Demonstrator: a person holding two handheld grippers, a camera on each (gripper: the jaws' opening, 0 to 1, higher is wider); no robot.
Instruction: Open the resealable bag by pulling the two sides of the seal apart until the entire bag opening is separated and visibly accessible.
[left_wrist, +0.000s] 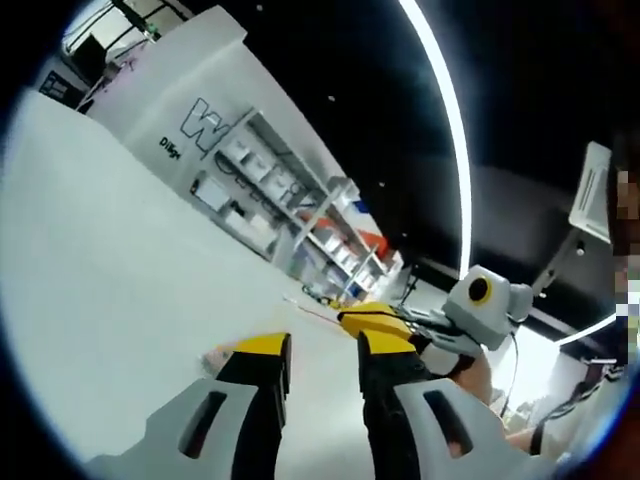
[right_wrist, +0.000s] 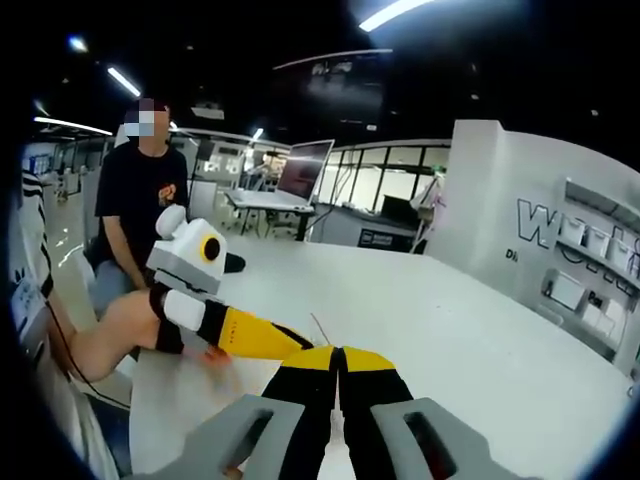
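The left gripper (left_wrist: 322, 352) has its fingers apart, a narrow gap between the yellow tips. At 1 o'clock of them the right gripper (left_wrist: 380, 322) reaches in over the white surface (left_wrist: 110, 300).

In the right gripper view, the right gripper (right_wrist: 339, 362) has its fingers pressed together; the bag is too thin and clear to place, though a fine line rises from the tips. The left gripper (right_wrist: 262, 337) lies at 10 o'clock. A seated person (right_wrist: 135, 200) is at 10 o'clock beyond.

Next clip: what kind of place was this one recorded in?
Probably an open-plan office or showroom, not a home. A large white table stands by a white display wall with lettering and shelves, a monitor sits on a desk behind, and strip lights cross a dark ceiling.
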